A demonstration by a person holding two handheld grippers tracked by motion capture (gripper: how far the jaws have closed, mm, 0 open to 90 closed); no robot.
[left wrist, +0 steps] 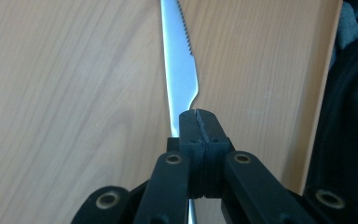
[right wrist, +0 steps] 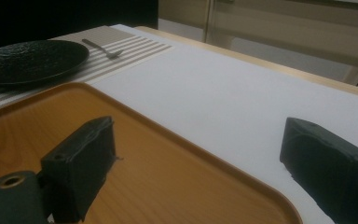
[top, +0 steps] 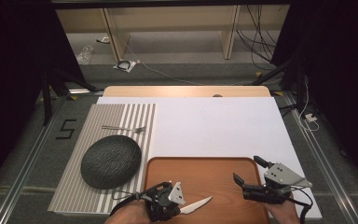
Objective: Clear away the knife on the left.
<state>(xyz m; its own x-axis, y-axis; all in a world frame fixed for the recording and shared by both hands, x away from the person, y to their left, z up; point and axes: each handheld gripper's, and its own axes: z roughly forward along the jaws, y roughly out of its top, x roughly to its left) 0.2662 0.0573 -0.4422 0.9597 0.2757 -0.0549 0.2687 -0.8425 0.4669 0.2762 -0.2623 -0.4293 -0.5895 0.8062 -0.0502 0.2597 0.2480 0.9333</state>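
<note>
A silver table knife (top: 196, 204) with a serrated tip points right over the front left of a wooden tray (top: 200, 175). My left gripper (top: 181, 210) is shut on it near where the blade meets the handle. In the left gripper view the black jaws (left wrist: 199, 116) meet on the knife (left wrist: 179, 70), and the blade runs away from them above the tray's wood (left wrist: 74, 93). My right gripper (top: 246, 168) stands open over the tray's right side with nothing between its fingers. In the right gripper view its jaws (right wrist: 200, 158) are spread wide above the tray (right wrist: 168, 182).
A black textured plate (top: 111, 161) lies on a striped placemat (top: 74, 182) left of the tray, with a fork (top: 123, 128) beyond it. Plate (right wrist: 28, 60) and fork (right wrist: 100, 48) appear far off in the right gripper view. A white sheet (top: 214, 126) covers the table behind the tray.
</note>
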